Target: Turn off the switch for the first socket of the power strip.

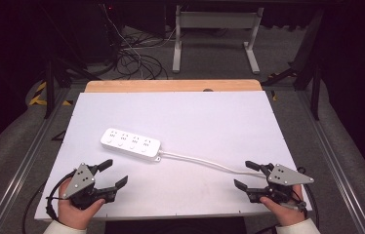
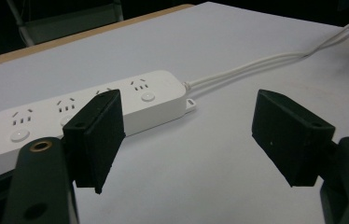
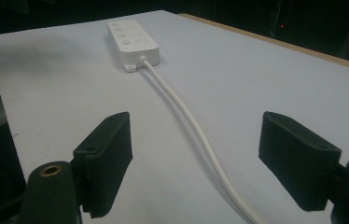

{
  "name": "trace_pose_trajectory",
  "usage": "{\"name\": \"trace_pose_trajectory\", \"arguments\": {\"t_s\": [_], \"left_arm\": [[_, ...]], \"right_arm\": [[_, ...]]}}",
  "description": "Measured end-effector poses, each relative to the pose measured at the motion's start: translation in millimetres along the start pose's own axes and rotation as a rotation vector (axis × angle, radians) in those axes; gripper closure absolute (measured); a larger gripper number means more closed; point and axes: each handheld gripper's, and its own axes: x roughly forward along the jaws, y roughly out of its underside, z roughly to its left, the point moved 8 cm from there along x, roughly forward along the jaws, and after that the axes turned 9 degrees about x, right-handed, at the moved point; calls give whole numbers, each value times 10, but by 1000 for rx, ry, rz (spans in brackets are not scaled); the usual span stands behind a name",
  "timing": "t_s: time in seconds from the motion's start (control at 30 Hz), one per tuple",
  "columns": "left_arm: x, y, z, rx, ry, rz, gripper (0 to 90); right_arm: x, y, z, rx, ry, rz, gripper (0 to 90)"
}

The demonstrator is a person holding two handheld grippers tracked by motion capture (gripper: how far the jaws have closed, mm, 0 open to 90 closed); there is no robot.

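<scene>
1 power strip point(image 1: 131, 143) – 4 sockets, 1 cord point(image 1: 205, 162); 2 grippers, fingers apart.

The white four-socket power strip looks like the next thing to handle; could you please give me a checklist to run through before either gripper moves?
1. Left gripper open, holding nothing: ok.
2. Right gripper open, holding nothing: ok.
3. White four-socket power strip lying flat, sockets up, on the white tabletop: ok.
4. Its white cable running between the right gripper's jaws, untouched: ok.
5. Sockets free of plugs: ok.
6. Where the cable ends: cannot tell.
</scene>
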Motion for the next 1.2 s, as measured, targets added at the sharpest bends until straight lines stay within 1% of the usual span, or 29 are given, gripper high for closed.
{"name": "trace_pose_trajectory", "arguments": {"t_s": [0.07, 0.1, 0.13, 0.17, 0.23, 0.27, 0.33, 0.53, 0.63, 0.7, 0.73, 0.77, 0.8, 0.87, 0.9, 1.13, 1.2], "left_arm": [[-3, -8, -9, -6, 6, 0, 267], [-7, -21, -6, -1, 7, -3, 275], [-8, -28, -12, -9, 10, -2, 277], [-10, -33, -1, 1, 6, 5, 277], [-6, -40, 4, 2, 3, 10, 278], [0, -58, 12, 5, 5, 21, 278], [2, -73, 18, 2, 5, 23, 278], [18, -146, 48, -37, 24, 42, 290], [25, -188, 73, -21, 29, 50, 298], [31, -226, 85, -26, 32, 47, 303], [32, -241, 95, -22, 36, 49, 306], [38, -257, 101, -27, 37, 47, 306], [43, -272, 116, -23, 36, 45, 306], [57, -296, 124, -31, 41, 43, 306], [70, -315, 136, -26, 45, 45, 306], [122, -352, 157, -17, 57, 64, 307], [143, -371, 175, -10, 54, 69, 309]], "right_arm": [[6, 1, 11, -2, -11, -1, 286], [6, 3, 15, -5, -11, 2, 291], [6, 4, 18, -8, -12, 5, 295], [7, 2, 21, -10, -14, 4, 295], [8, -1, 27, -9, -19, 1, 295], [8, -1, 28, -9, -19, 1, 295], [8, 1, 28, -8, -16, 2, 295], [26, 12, 43, -9, -22, 10, 294], [30, 15, 49, -12, -26, 12, 294], [31, 19, 48, -12, -25, 15, 294], [32, 20, 49, -12, -26, 16, 294], [33, 20, 51, -11, -27, 16, 294], [33, 20, 51, -11, -27, 16, 294], [36, 23, 57, -11, -29, 18, 294], [37, 24, 57, -12, -30, 19, 294], [43, 28, 63, -14, -33, 23, 290], [44, 30, 64, -14, -33, 24, 291]]}}
